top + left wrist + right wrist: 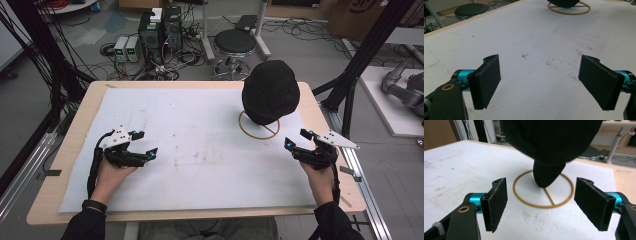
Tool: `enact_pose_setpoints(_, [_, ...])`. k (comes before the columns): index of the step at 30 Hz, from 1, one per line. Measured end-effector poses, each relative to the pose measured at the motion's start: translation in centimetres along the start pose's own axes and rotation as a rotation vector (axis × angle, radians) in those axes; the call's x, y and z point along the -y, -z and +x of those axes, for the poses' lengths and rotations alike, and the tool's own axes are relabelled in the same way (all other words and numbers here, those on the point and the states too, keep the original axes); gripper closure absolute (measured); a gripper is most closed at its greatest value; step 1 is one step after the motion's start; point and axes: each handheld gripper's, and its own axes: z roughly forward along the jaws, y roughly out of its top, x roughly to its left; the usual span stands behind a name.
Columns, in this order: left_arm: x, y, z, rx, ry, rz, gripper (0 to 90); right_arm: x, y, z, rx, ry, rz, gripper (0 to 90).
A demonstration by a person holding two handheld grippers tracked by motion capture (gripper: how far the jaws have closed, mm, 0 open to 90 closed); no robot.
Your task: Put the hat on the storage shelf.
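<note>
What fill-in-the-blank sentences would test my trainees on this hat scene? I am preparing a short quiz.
1. The black hat sits on a stand with a ____-shaped base.
2. Both grippers' fingers stand ____, with nothing between them.
3. The hat is nearer the ____ gripper than the other gripper.
4. The table is covered by a ____ sheet.

Missing words: ring; open; right; white

Both hands rest low, left tongs [145,142] and right tongs [296,139] gaping wide, holding nothing.
</note>
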Motion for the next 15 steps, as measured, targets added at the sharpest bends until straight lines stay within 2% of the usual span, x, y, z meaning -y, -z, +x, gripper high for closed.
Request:
enact_pose_setpoints(9, [-0.1,0.3,-0.1,-0.011,-0.005,-0.011,17.9,0.7,-0.2,0.2,0.041,0.006,0.018,26.5])
enact_pose_setpoints(15, [-0.3,0.4,-0.2,-0.013,-0.011,-0.016,17.9,1.1,-0.4,0.0,0.057,-0.015,0.039,26.4])
